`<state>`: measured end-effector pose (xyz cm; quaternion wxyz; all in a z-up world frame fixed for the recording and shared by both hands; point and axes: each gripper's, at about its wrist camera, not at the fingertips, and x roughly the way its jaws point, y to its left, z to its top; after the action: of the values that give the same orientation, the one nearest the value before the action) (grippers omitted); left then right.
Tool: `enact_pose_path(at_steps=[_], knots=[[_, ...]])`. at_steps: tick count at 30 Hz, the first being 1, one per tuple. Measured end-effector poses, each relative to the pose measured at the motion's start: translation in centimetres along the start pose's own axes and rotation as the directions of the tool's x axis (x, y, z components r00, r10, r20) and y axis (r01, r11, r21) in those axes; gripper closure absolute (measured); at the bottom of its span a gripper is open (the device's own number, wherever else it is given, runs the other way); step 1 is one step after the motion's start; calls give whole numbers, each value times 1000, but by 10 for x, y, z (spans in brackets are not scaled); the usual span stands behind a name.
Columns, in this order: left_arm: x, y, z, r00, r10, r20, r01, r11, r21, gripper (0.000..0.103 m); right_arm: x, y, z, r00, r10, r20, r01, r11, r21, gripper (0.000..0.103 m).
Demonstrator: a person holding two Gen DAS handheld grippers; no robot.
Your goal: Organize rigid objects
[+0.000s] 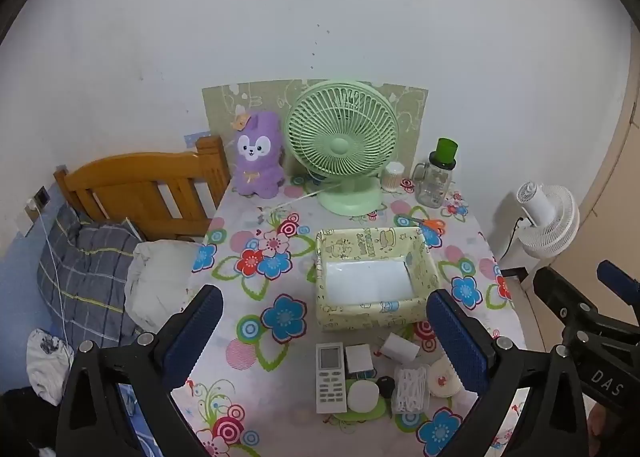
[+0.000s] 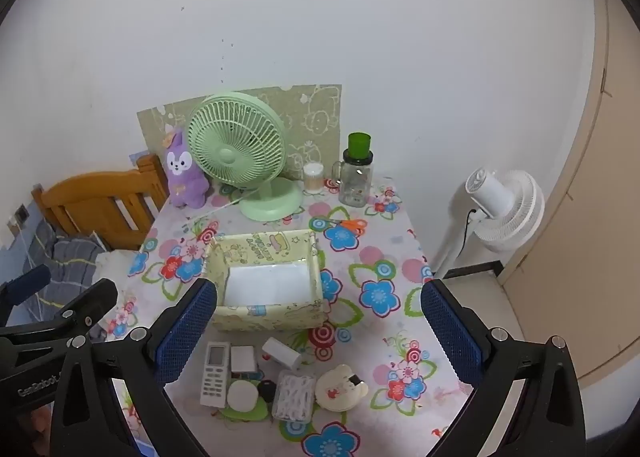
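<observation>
A pale yellow storage box (image 1: 428,269) (image 2: 316,269) stands open and holds nothing on the flowered table. In front of it lie a white remote (image 1: 330,377) (image 2: 215,373), a small white box (image 1: 359,360) (image 2: 243,359), a white cylinder (image 1: 400,347) (image 2: 281,352), a round white case (image 1: 362,396) (image 2: 241,395), a black key fob (image 1: 386,386) (image 2: 266,390), a clear cotton-swab box (image 1: 411,389) (image 2: 294,399) and a cream bear-shaped case (image 2: 340,387). My left gripper (image 1: 326,329) and right gripper (image 2: 318,321) hover open and empty above the table's near side.
At the back stand a green desk fan (image 1: 342,141) (image 2: 240,153), a purple plush (image 1: 256,155), a glass jar with a green lid (image 1: 438,173) (image 2: 356,173) and a toothpick holder (image 2: 313,177). Orange scissors (image 1: 432,223) lie behind the box. A wooden bed (image 1: 140,185) is left, a white floor fan (image 2: 504,209) right.
</observation>
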<state>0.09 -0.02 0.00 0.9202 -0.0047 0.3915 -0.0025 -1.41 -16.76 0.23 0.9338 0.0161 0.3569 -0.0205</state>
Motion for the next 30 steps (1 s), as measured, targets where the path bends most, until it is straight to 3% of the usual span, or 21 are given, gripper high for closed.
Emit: enact_pose_path(at_steps=[5, 10, 13, 30], knots=[[4, 18, 6, 996, -88, 1, 88, 995, -49, 1, -2, 7, -9, 1000, 4, 16, -5, 1000, 19, 0], [3, -2, 5, 999, -35, 7, 35, 999, 10, 3, -8, 1, 6, 1000, -3, 9, 3, 1000, 25, 0], [-7, 5, 3, 996, -72, 45, 73, 997, -16, 3, -10, 8, 5, 1000, -17, 26, 17, 1000, 14, 0], [-23, 7, 5, 993, -58, 102, 59, 998, -6, 3, -24, 6, 5, 998, -2, 68, -1, 999, 37, 0]])
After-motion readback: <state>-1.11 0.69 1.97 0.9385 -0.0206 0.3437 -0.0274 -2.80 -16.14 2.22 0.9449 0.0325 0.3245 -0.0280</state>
